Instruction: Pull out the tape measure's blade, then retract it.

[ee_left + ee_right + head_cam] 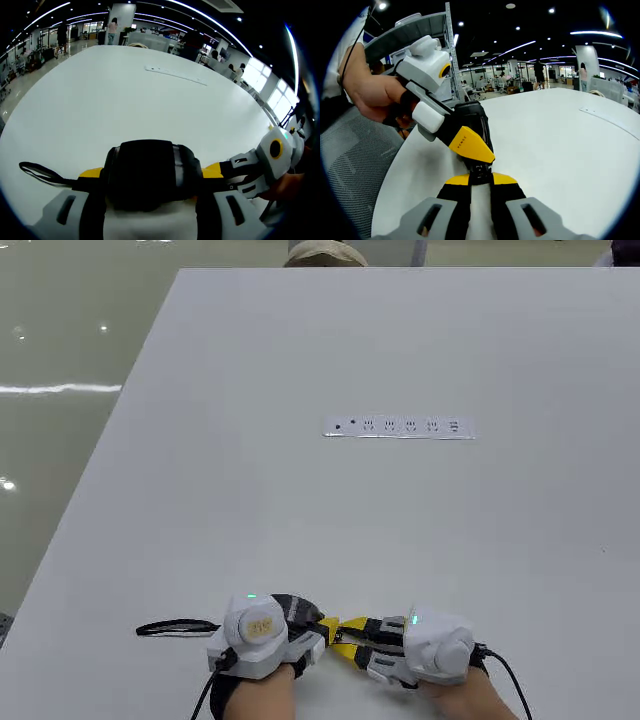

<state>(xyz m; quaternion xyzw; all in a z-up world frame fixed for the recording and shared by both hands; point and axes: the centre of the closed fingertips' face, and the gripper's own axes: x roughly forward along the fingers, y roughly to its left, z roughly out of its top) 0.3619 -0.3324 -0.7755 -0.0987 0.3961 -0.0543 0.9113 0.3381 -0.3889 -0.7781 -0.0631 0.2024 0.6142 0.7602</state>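
My left gripper (pixel 152 176) clamps the tape measure (pixel 147 157) at the near edge of the table (pixel 400 340). My right gripper (pixel 480 182), jaws pinched on the blade tip (pixel 479 170), sits just right of it, so I judge the pull runs rightward.

Head view high above tape measure (pixel 300 612), looking forward-down. Left gripper view pressed right behind it; right gripper view close, side-on. All three share it.

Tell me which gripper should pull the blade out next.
The right gripper: its jaws are pinched at the tape mouth, seemingly on the blade tip. The left gripper clamps the body, so it anchors.
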